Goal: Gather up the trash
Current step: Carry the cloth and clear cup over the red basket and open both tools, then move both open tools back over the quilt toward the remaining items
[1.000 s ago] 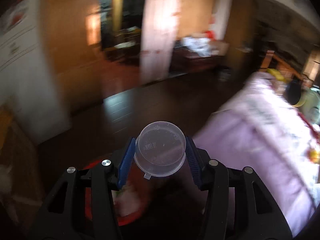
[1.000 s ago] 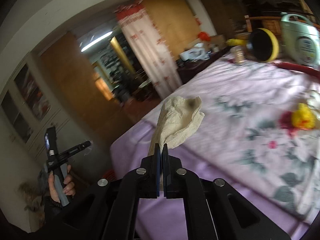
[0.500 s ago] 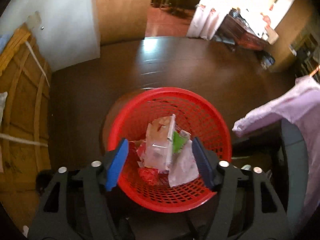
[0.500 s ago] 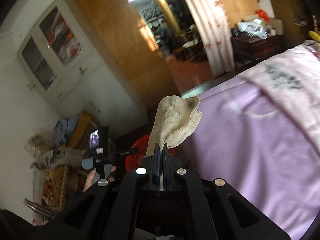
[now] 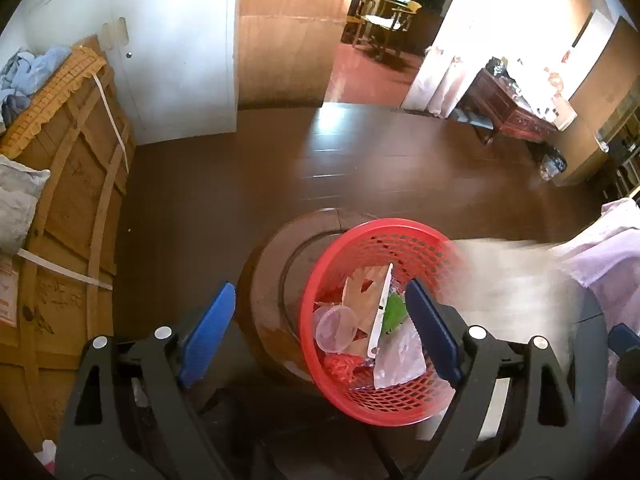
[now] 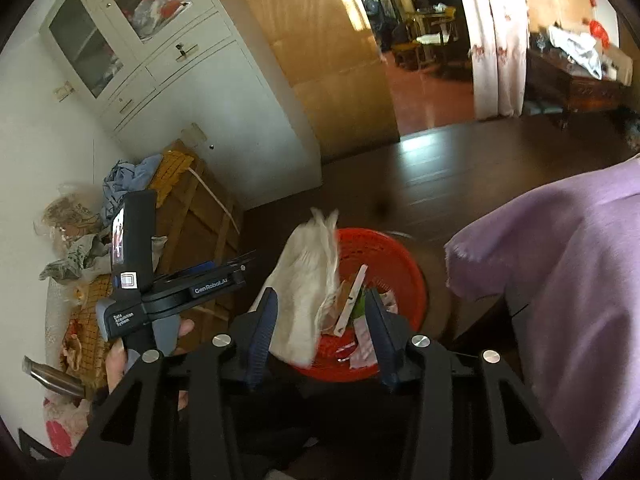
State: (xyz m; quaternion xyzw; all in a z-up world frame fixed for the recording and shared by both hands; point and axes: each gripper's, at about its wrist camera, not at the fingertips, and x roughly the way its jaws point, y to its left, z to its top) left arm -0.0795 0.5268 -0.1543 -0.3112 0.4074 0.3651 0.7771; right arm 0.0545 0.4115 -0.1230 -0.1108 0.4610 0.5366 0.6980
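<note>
A red mesh trash basket (image 5: 384, 240) stands on the dark floor, holding wrappers and a clear plastic cup (image 5: 337, 329). My left gripper (image 5: 320, 340) is open and empty above the basket's left side. My right gripper (image 6: 320, 328) is open; a crumpled beige paper towel (image 6: 308, 280) hangs loose between its jaws above the basket (image 6: 404, 268). In the left wrist view the towel shows as a pale blur (image 5: 504, 276) at the basket's right. The left gripper also shows in the right wrist view (image 6: 200, 284), held in a hand.
A purple tablecloth edge (image 6: 560, 260) hangs at the right. A wooden crate (image 5: 68, 216) with cloth on top stands left of the basket. A white cabinet (image 6: 160, 60) is behind it. A metal bottle (image 6: 52, 380) lies at lower left.
My left gripper swung over the basket, opened and dropped the clear cup into it. My right gripper carried the paper towel from the table to above the basket and opened.
</note>
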